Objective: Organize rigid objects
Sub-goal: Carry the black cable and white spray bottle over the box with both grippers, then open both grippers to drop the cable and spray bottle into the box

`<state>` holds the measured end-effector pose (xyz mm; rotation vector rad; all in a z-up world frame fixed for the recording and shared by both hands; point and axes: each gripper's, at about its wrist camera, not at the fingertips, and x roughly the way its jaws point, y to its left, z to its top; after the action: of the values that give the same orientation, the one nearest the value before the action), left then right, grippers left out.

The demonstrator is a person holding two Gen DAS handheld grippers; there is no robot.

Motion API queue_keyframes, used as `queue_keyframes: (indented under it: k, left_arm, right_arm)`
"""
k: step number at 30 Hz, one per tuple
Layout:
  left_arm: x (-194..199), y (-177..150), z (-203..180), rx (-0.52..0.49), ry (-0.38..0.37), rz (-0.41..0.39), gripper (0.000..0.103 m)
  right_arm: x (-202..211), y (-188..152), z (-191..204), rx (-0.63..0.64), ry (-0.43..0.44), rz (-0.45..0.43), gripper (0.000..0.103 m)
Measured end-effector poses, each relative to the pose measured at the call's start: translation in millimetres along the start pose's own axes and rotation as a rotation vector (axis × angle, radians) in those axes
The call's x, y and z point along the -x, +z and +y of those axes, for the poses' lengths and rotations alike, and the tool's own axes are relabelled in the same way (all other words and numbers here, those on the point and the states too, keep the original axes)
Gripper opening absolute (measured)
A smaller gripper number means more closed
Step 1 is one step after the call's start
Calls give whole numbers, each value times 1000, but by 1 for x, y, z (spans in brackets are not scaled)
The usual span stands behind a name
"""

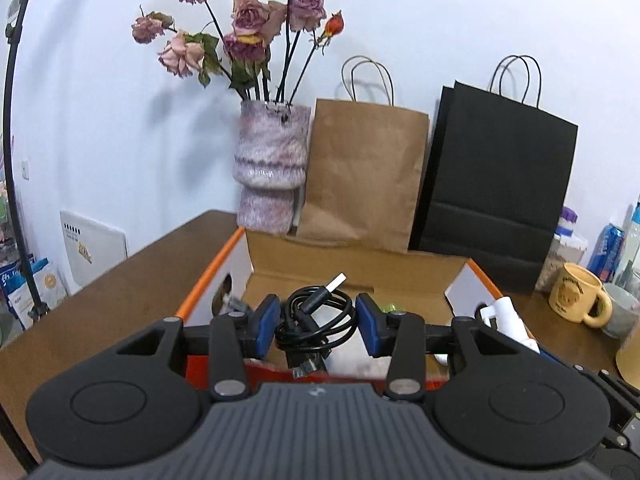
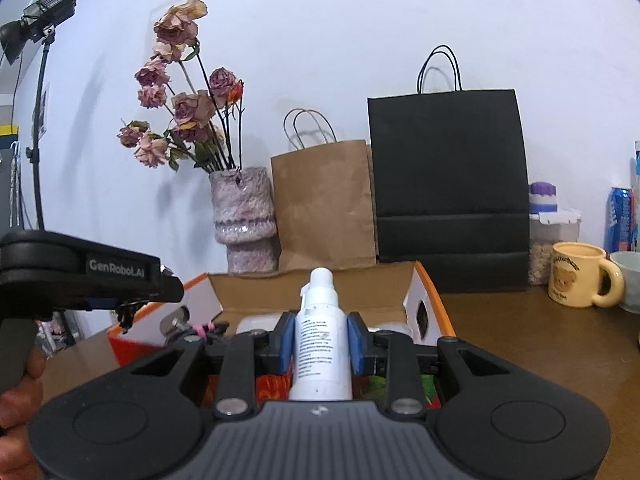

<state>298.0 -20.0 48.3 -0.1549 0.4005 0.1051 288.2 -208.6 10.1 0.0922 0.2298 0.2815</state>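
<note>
**Left wrist: cable gripped; right wrist: bottle gripped, both over box**

Left wrist view: left tool (image 1: 317, 323) clenched on a coiled black cable (image 1: 316, 320), blue pads (image 1: 267, 326) pressing the coil from both sides, silver USB plug poking up and forward past the tips. Held above the near edge of an open box (image 1: 352, 270) with orange rims, straight ahead and below. Off to the right of the tool, a white bottle (image 1: 506, 316) at the box's right end. Farther ahead on the brown surface (image 1: 132, 284): vase (image 1: 272, 168) of dried roses ahead-left, brown bag (image 1: 360, 172) dead ahead, black bag (image 1: 492, 184) ahead-right, yellow mug (image 1: 576, 296) far right.

Right wrist view: right tool (image 2: 320, 344) clamped on the bottle (image 2: 320, 344), upright between the blue pads (image 2: 355, 344), cap pointing forward and up, printed label facing the camera. Box (image 2: 312, 292) directly ahead and beneath, contents inside too hidden to identify. Left tool (image 2: 80, 276) seen side-on at the left, over the box's left end, a dark bit of cable (image 2: 128, 312) hanging under its tip. Beyond the box: vase (image 2: 244, 220) ahead-left, brown bag (image 2: 324, 208) ahead, black bag (image 2: 448, 184) ahead-right, mug (image 2: 580, 276) far right on the surface (image 2: 520, 328).
</note>
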Motion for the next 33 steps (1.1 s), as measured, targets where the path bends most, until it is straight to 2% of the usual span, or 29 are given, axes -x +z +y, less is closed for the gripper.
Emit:
queue_keyframes:
  k: [11,23,27,28,30,31,32,33]
  left_arm:
    - [-42,23,12,22,25,-26,43]
    - [-89,27,11,-30,45,-3,43]
    - [-101,27,16,-40,48,19,45]
    - [-103,27,17,-41,48,20,51]
    - [-103,27,21,-44,55,12,68]
    - [-103,27,22,-46,66,6,82]
    - [-102,27,23,-48,73,-3,89]
    - [-100,27,24,-48,75,-13,90]
  right_arm:
    - [-56,18,11,-13,14,-24,27]
    - [-103,26,3,10,12,-4,27]
    - [-115,26,-3,9,-3,33,28]
    - [-116,25,-5,4,-6,41,28]
    - [-118,25,-10,-4,-20,55,37]
    - [-117,24,-12,-11,-27,53,51]
    - [-116,24,-14,-19,-37,47,65]
    - [-115,24,-16,-24,-47,43,71]
